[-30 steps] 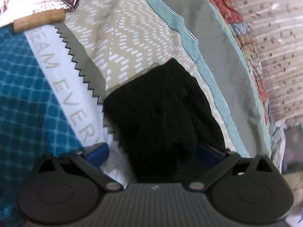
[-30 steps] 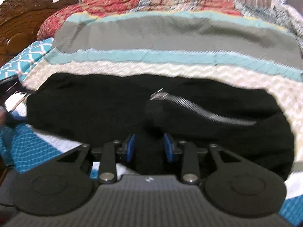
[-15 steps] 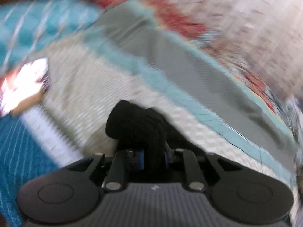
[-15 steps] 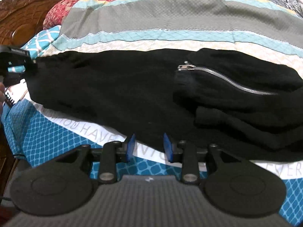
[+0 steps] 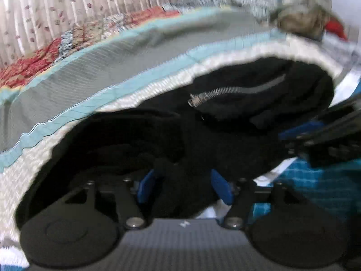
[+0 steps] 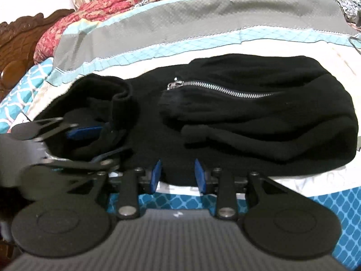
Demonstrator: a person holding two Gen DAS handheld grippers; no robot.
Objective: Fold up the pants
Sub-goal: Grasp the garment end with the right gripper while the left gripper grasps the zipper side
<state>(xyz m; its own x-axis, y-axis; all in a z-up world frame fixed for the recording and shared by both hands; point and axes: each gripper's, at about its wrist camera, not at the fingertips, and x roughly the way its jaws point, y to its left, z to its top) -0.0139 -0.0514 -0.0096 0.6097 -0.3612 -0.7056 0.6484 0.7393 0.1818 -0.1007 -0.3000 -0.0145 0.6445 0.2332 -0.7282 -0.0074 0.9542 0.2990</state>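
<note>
The black fleece pants (image 6: 225,117) with a silver zipper (image 6: 216,88) lie bunched on the striped quilted bedspread (image 6: 180,29). My left jaws (image 5: 183,186) stand partly open, pant leg cloth between them. My right jaws (image 6: 178,176) stand apart at the pants' near edge, gripping nothing.

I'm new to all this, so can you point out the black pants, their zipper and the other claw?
black pants (image 6: 259,126), right wrist view, folded bulk.
zipper (image 6: 216,89), right wrist view, silver teeth.
left claw (image 6: 94,141), right wrist view, between fingertips.
</note>
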